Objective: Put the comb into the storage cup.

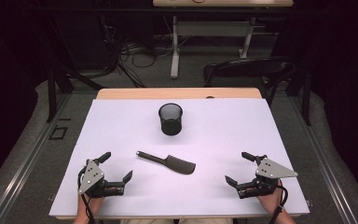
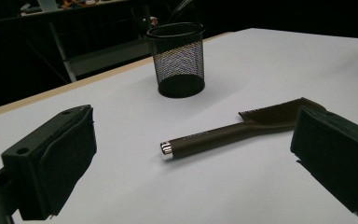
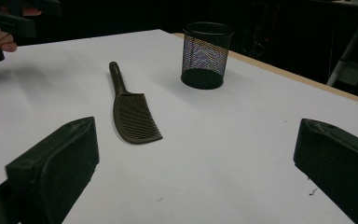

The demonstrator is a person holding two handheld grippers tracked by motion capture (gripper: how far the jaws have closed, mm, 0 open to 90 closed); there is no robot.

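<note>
A dark comb lies flat on the white counter, close to the middle. From the high view, its round handle points to about 10 o'clock and its wide toothed end points to about 4 o'clock. A black mesh cup stands upright at 12 o'clock from the comb, a little way off and not touching it.

The left tongs sit at about 8 o'clock from the comb, near the front edge of the counter. Their jaws are spread wide with nothing between them. In the left gripper view the comb handle's shiny tip lies ahead, between the two jaws but farther out.

The right tongs sit at about 4 o'clock from the comb, also near the front edge. Their jaws are spread wide too, and hold nothing.

The comb's teeth look fine and close together, though the picture is a bit too dim to be sure.
</note>
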